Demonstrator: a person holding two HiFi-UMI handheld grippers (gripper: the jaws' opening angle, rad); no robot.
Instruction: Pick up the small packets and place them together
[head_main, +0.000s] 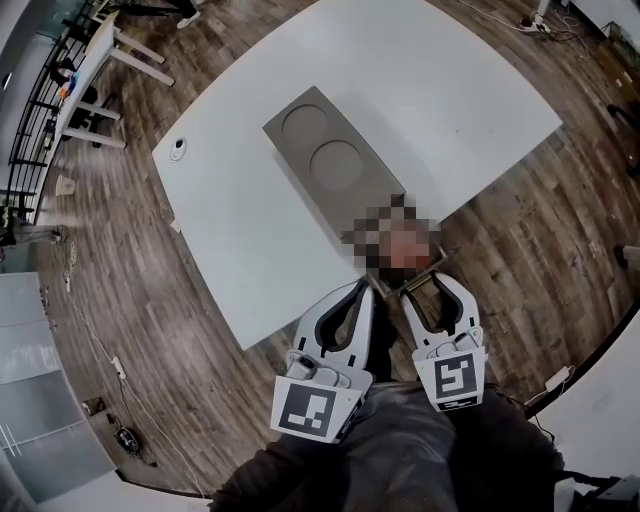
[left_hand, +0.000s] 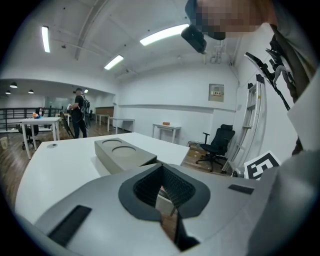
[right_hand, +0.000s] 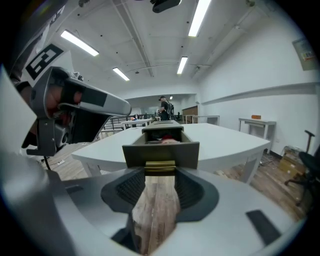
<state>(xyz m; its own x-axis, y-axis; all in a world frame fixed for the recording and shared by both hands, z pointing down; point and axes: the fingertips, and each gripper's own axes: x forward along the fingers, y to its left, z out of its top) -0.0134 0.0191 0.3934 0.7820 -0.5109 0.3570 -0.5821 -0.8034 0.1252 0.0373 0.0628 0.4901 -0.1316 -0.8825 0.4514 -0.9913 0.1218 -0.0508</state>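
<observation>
Small packets (right_hand: 167, 140), seen only as red and pale shapes too small to make out clearly, lie inside an open drawer (right_hand: 185, 152). The drawer belongs to a long grey box (head_main: 375, 190) with two round recesses in its top. In the head view the inside of the drawer is covered by a mosaic patch.

My right hand-held gripper (head_main: 421, 286) is closed on the brass handle (right_hand: 160, 166) at the middle of the drawer front. The handle fills the gap between the two pads. My left hand-held gripper (head_main: 366, 286) hangs just beside the right one, touching nothing, with its jaw tips together and nothing between them.

The box lies diagonally on a white worktop (head_main: 450, 90). Its drawer end sits at the near edge, and the pulled-out drawer juts past that edge over the wooden floor (head_main: 130, 300). Both hand-held grippers are also out beyond the edge, above the floor and close to my body.

The worktop is broad with rounded corners. Bare white surface lies on both long sides of the box and beyond its far end. A small round object (head_main: 178, 150) sits near the left corner, well apart from the box.

Open floor surrounds the worktop. Far off are other tables, a black office chair (left_hand: 217, 145) and a person standing (left_hand: 79, 112).
</observation>
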